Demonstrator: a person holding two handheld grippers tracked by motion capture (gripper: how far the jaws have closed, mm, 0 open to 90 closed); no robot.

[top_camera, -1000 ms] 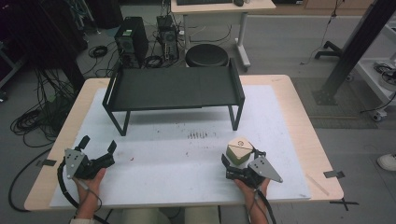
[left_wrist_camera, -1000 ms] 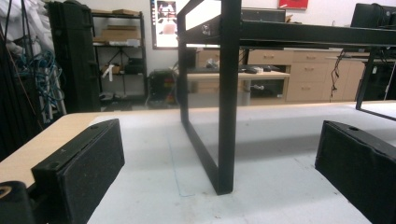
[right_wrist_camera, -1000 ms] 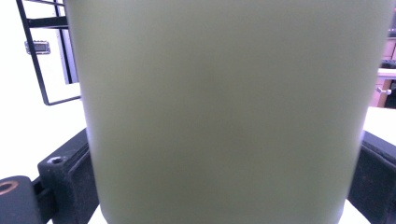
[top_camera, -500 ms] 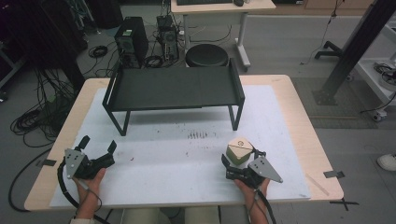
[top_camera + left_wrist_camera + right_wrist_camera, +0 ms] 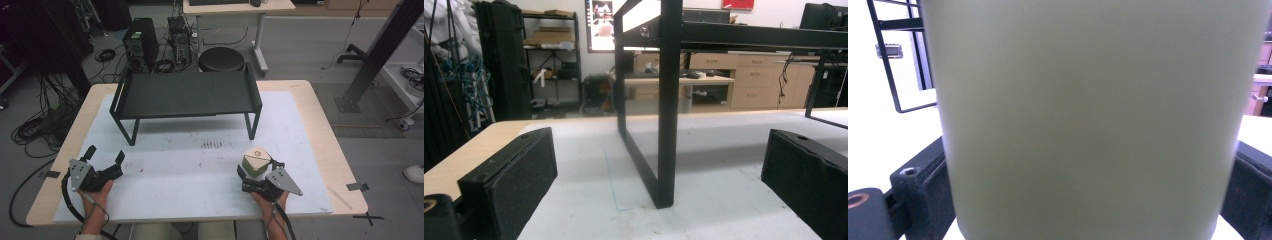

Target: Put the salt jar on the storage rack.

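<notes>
Right gripper point(image 5: 255, 172) closed on pale tan box-shaped container with round mark on top point(image 5: 256, 161); jaws set wide, one against each side of it in right gripper view, olive-tan wall point(image 5: 1088, 120) pressed right up to the lens. Container seated between the jaws, bottom apparently on white table mat point(image 5: 200, 170), though contact with the mat couldn't be confirmed. Left gripper point(image 5: 106, 162) open and empty, jaws wide apart, parked low on the mat well off to the side of the loaded one.

Black metal shelf-like stand with raised end rails point(image 5: 185, 95) ahead of both grippers, across the mat. Front leg of stand point(image 5: 669, 125) dead ahead of left jaws in left gripper view, near but not touching. Small dark scuff marks point(image 5: 212, 145) on mat between loaded gripper and stand.

Step judged as: grasp made, lift not yet started. Likely target the stand's top deck, though not certain.

Next move would need: straight lift first, enough to clear the deck's front edge and end rail, then forward carry, then level set-down before release. Grip sat low on container, so tipping risk on fast moves. Left gripper not needed unless stand shifts.
</notes>
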